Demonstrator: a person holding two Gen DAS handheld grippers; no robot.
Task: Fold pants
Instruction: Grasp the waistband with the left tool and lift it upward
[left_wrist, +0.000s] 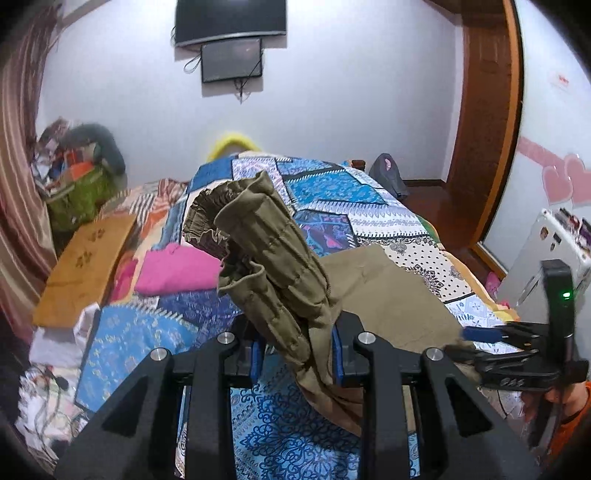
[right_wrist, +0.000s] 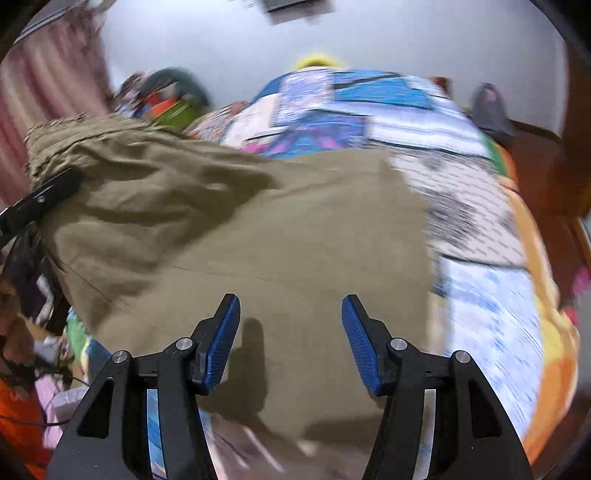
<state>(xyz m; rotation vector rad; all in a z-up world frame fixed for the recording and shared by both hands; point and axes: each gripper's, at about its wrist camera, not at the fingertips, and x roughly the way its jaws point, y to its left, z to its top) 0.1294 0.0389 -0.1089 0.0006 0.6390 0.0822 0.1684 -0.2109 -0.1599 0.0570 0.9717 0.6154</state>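
The left gripper (left_wrist: 297, 350) is clenched on the pants (left_wrist: 273, 258), its blue pads (left_wrist: 256, 354) pressed to either side of a bunched strip of olive cloth; from that pinch the gathered waistband rises up and away from the gripper, curling over to its left, lifted off the bed; below the pinch more of the cloth hangs down past the gripper's right finger, and the rest spreads flat on the quilt (left_wrist: 332, 192) ahead and to the right. Left of the lifted waistband lies a folded pink garment (left_wrist: 177, 267); further left again a tan board (left_wrist: 83, 267) lies at the edge of the bed, with a green basket (left_wrist: 79, 199) of clutter beyond it. Far ahead, on the wall, hang two dark screens (left_wrist: 231, 40). At the right edge of the left wrist view the right gripper (left_wrist: 480, 345) reaches in sideways, low over the cloth.

The right gripper (right_wrist: 290, 343) is released, its blue pads (right_wrist: 221, 350) spread wide apart with nothing between them; directly beneath and ahead of it the pants (right_wrist: 258, 229) lie broad and fairly flat on the quilt (right_wrist: 461, 155); to its upper left the cloth climbs in wrinkles toward the black finger of the left gripper (right_wrist: 48, 197), which shows only at the edge; the right wrist view is smeared by motion blur, most of all on the right side.
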